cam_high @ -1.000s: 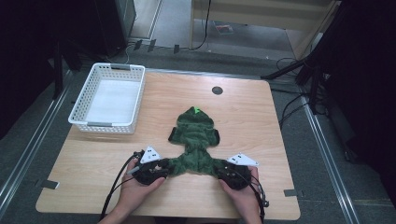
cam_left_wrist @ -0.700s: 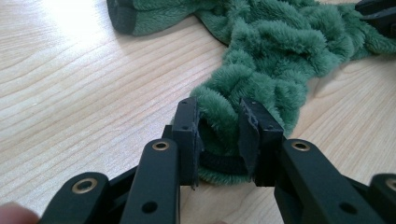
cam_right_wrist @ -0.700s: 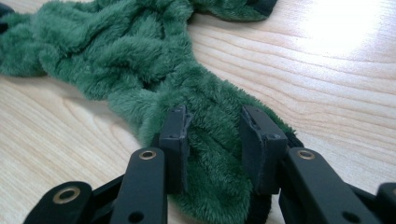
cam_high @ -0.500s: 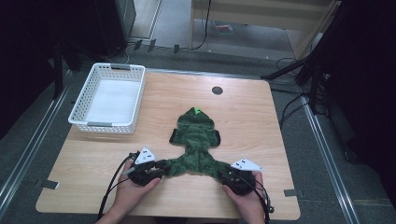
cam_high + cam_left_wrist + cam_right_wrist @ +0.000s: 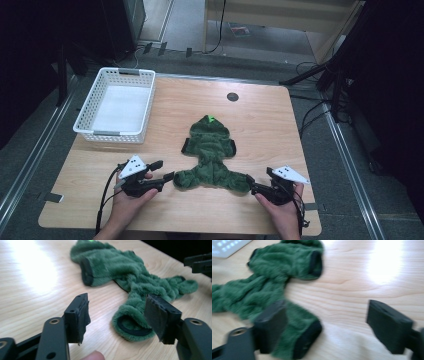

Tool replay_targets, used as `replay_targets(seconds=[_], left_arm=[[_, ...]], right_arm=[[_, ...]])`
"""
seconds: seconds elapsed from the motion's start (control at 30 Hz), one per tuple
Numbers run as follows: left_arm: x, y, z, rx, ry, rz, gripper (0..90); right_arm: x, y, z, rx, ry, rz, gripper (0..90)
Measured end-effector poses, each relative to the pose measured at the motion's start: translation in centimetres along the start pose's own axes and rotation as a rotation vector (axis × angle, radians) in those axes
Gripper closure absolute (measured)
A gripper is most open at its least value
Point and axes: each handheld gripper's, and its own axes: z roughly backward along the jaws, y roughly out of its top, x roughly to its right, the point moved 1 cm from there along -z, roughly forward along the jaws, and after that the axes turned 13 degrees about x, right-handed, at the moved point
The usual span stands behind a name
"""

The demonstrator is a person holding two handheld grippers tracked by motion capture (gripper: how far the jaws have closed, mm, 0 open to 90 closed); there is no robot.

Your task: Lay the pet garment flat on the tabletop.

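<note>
A green fuzzy hooded garment lies flat on the wooden table, hood away from me and its two black-cuffed legs spread towards me. My left gripper sits just left of the left leg cuff; its jaws have just been opening and stand apart with no pad touching the cuff, left gripper. My right gripper is at the right leg cuff. Its jaws have also just been opening, and the cuff lies loose beside one jaw, right gripper.
A white plastic basket with a white lining stands at the table's far left. A small black round grommet is set in the tabletop behind the garment. Cables trail from both grippers off the near edge.
Both grippers have opened and let go of the garment's legs. The hands have drawn apart, left hand leftward and right hand rightward. The garment's legs now lie spread on the table.
</note>
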Motion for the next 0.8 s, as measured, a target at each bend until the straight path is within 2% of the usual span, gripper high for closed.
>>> replay_targets(seconds=[0.1,0.17,0.23,0.37,0.47,0.53,0.6,0.67,0.8], left_arm=[[-1.0,0.0,1.3,0.024,0.032,0.015,31.0],[-1.7,0.0,2.0,0.033,0.057,0.027,29.1],[-2.5,0.0,2.8,0.040,0.081,0.046,26.3],[-4.3,0.1,4.6,0.074,0.113,0.109,20.9],[-5.7,0.2,6.1,0.090,0.155,0.129,17.8],[-6.6,0.3,7.2,0.093,0.189,0.129,15.3],[-7.3,0.2,8.3,0.089,0.244,0.103,13.4],[-8.1,0.2,9.3,0.086,0.291,0.096,11.3],[-9.7,0.2,11.6,0.112,0.319,0.121,10.0]], right_arm=[[0.7,0.1,0.4,0.023,-0.018,0.017,6.3],[1.2,0.2,0.6,0.030,-0.021,0.002,2.4],[1.8,0.3,0.8,0.041,-0.032,-0.001,2.2],[2.7,0.3,1.2,0.049,-0.062,-0.007,2.2],[3.4,0.3,1.4,0.049,-0.083,-0.014,2.2],[4.0,0.2,1.5,0.047,-0.094,-0.012,2.2],[4.6,0.1,1.8,0.046,-0.106,-0.014,2.2],[5.3,0.1,2.2,0.046,-0.117,-0.023,2.2],[6.4,-0.2,2.8,0.045,-0.135,-0.036,2.2]])
